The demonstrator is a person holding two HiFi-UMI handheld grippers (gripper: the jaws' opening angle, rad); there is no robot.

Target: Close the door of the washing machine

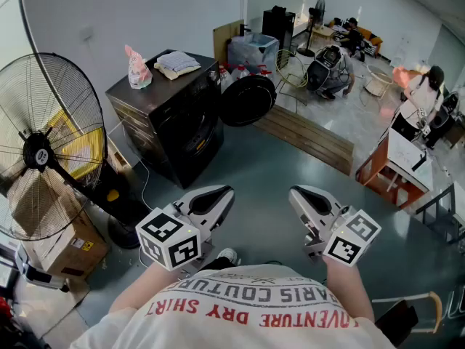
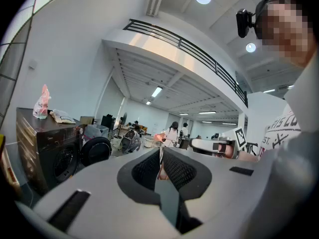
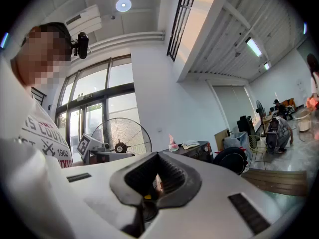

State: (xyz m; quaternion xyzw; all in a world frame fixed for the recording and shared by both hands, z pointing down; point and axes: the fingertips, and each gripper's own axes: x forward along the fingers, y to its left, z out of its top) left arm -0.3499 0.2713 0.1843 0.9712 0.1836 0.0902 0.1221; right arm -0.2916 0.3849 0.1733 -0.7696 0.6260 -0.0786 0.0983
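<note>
A black front-loading washing machine stands on the floor ahead and to the left. Its round door is swung wide open to the right. Both grippers are held low in front of me, well short of the machine and touching nothing. My left gripper is shut and empty, and my right gripper is shut and empty too. The left gripper view shows the machine and its door far off past the closed left gripper. The right gripper view looks over the right gripper to the door.
A big floor fan stands at the left beside a cardboard box. A pink bag and a folded cloth lie on the machine. A wooden platform runs behind the door; people work at the back.
</note>
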